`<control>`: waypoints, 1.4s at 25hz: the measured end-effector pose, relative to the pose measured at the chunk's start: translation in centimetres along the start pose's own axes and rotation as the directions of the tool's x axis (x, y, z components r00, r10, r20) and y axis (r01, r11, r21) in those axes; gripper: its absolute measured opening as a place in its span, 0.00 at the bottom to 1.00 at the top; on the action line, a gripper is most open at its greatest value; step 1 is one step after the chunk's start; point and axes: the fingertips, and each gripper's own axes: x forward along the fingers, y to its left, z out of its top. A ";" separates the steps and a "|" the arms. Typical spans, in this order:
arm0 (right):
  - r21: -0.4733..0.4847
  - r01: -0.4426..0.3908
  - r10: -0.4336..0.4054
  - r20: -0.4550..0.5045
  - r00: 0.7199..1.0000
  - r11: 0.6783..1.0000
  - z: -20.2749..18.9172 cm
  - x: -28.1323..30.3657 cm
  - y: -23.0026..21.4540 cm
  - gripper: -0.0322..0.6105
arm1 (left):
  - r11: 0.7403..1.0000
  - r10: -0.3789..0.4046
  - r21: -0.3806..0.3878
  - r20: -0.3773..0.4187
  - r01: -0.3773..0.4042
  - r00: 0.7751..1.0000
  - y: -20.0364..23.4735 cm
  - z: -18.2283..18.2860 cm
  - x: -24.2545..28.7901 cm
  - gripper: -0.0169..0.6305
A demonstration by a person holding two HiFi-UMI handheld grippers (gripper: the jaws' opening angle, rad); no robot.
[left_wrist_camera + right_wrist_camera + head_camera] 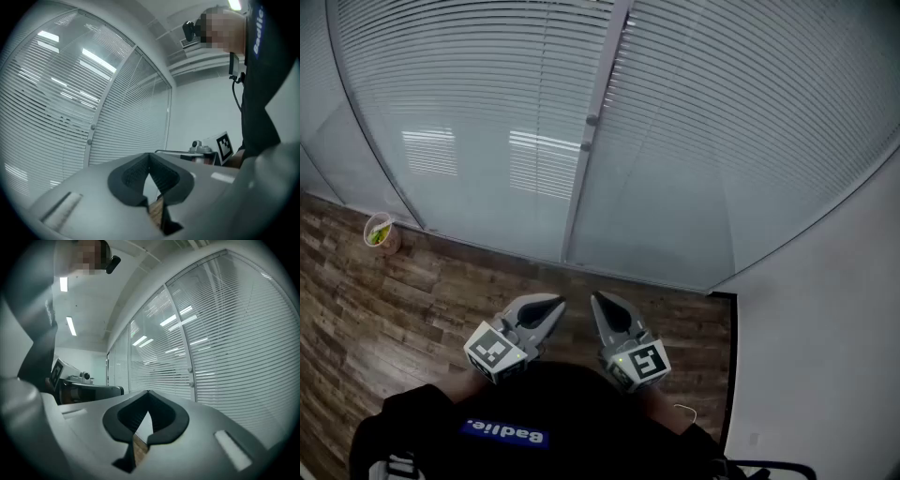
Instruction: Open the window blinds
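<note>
The window blinds [478,84] fill the upper head view, their white slats shut behind glass, in two panels split by a grey upright post [581,187]. Two small round knobs [592,120] sit on that post; they also show in the left gripper view [92,127] and the right gripper view [190,371]. My left gripper [553,303] and right gripper [599,299] are held side by side low in the head view, well short of the blinds and below the knobs. Both are shut with nothing between the jaws, the tips touching in each gripper view [150,157] [147,393].
Wood-plank floor [412,300] runs up to the glass. A small cup with something green [380,231] stands on the floor at the left by the glass. A white wall [825,356] with a dark edge strip [733,366] closes the right side.
</note>
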 end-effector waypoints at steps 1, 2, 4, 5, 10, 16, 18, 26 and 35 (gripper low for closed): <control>-0.004 -0.002 0.002 -0.007 1.000 1.000 -0.3 0.0 -0.2 0.05 | 1.000 0.000 0.002 -0.001 0.000 1.000 0.0 0.1 0.1 0.02; -0.007 -0.004 0.004 -0.013 1.000 1.000 -0.6 -0.1 -0.4 0.05 | 1.000 0.000 0.003 -0.001 0.000 1.000 0.0 0.1 0.2 0.02; -0.004 -0.005 0.005 -0.018 1.000 1.000 -0.9 -0.2 -0.6 0.05 | 1.000 0.002 0.000 -0.002 -0.002 1.000 -0.1 0.1 0.4 0.03; -0.001 -0.005 0.005 -0.018 1.000 1.000 -1.0 -0.3 -0.7 0.05 | 1.000 0.003 -0.003 -0.002 -0.003 1.000 -0.1 0.0 0.5 0.02; 0.010 -0.015 0.015 0.013 1.000 1.000 0.2 -0.5 -0.5 0.05 | 1.000 0.005 -0.005 -0.006 -0.006 1.000 -0.5 -0.4 0.7 0.02; 0.028 -0.025 0.024 0.038 0.999 0.999 0.7 -0.9 -0.9 0.05 | 1.000 0.025 -0.015 -0.012 -0.025 1.000 -0.5 -0.3 1.2 0.03; 0.040 -0.019 0.018 0.037 0.999 0.999 0.6 -1.1 -1.5 0.05 | 1.000 0.027 -0.009 -0.013 -0.027 1.000 -0.5 -0.3 1.6 0.03; 0.055 -0.013 0.011 0.036 0.999 0.998 -0.4 -3.4 -4.7 0.05 | 0.997 0.070 0.014 -0.016 -0.070 0.997 -1.7 -0.2 3.8 0.02; 0.118 -0.033 0.033 -0.003 0.999 0.992 -1.8 -5.0 -8.3 0.05 | 0.986 0.165 0.018 -0.016 -0.165 0.986 -1.6 -0.9 6.3 0.03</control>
